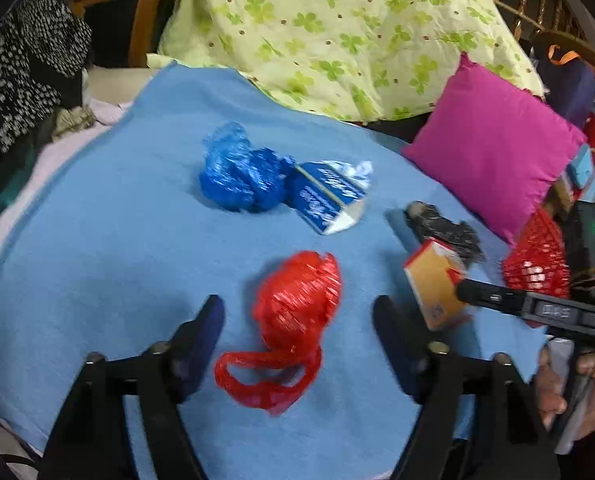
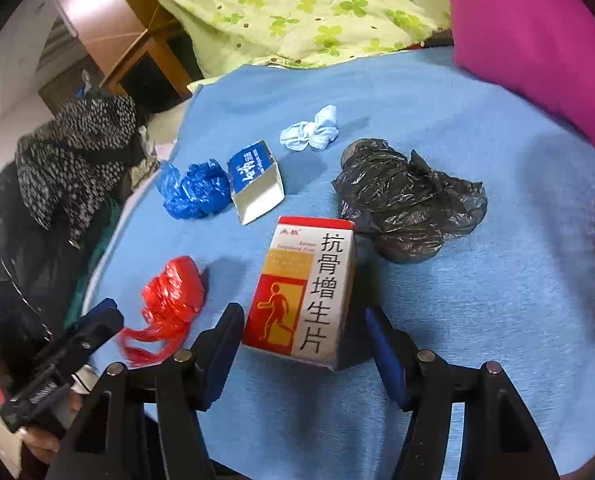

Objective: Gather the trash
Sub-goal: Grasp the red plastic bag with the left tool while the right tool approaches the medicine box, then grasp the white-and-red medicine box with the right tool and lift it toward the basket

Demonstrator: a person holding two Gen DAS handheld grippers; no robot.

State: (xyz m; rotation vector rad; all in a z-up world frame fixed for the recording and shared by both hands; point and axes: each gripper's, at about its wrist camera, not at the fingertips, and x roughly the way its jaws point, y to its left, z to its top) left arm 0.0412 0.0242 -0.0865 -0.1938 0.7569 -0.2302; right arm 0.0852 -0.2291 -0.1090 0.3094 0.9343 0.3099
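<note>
A crumpled red plastic bag [image 1: 295,312] lies on the blue blanket [image 1: 97,240] between the fingers of my open left gripper [image 1: 297,320]; its handle loop trails toward me. It also shows in the right wrist view [image 2: 171,300]. A red, white and orange medicine box [image 2: 303,288] lies between the fingers of my open right gripper [image 2: 305,336], and shows in the left wrist view [image 1: 437,284]. Further back lie a blue plastic bag [image 1: 237,172], a blue-and-white carton [image 1: 329,196], a black plastic bag [image 2: 405,200] and a pale crumpled tissue [image 2: 311,128].
A magenta cushion [image 1: 497,148] sits at the blanket's right, a green floral quilt [image 1: 337,28] behind. A red mesh basket [image 1: 537,260] stands at the right edge. Dark speckled clothing [image 1: 21,68] is piled at the left beside a wooden cabinet [image 1: 137,4].
</note>
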